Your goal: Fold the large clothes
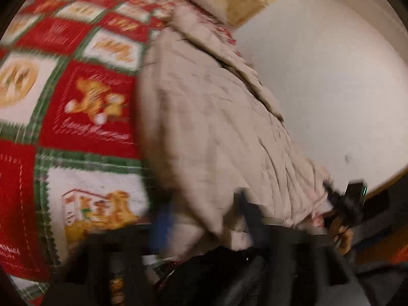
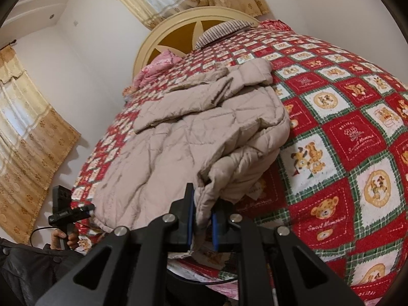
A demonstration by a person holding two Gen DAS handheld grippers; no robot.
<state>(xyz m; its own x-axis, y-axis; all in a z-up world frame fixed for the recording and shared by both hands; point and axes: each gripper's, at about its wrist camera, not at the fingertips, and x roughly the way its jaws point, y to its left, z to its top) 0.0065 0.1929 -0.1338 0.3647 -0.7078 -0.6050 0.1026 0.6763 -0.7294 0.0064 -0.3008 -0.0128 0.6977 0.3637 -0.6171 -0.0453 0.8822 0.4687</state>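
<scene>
A beige quilted jacket point(image 2: 191, 132) lies partly folded on a bed with a red, white and green teddy-bear bedspread point(image 2: 344, 153). My right gripper point(image 2: 204, 219) is shut on a bunched edge of the jacket at its near side, the fabric pinched between the blue pads. In the blurred left wrist view the jacket point(image 1: 204, 114) runs down between my left gripper's point(image 1: 204, 227) fingers and fills the gap, so it looks gripped. The right wrist view shows the left gripper point(image 2: 84, 210) at the jacket's near left corner. The right gripper point(image 1: 339, 199) appears at the jacket's far edge.
The bedspread point(image 1: 89, 102) covers the bed. A round cream headboard point(image 2: 178, 38), a striped pillow point(image 2: 221, 30) and pink fabric point(image 2: 158, 66) sit at the bed's head. Yellow curtains point(image 2: 33, 140) hang on the white wall. A person's hand point(image 2: 61, 237) holds the left gripper.
</scene>
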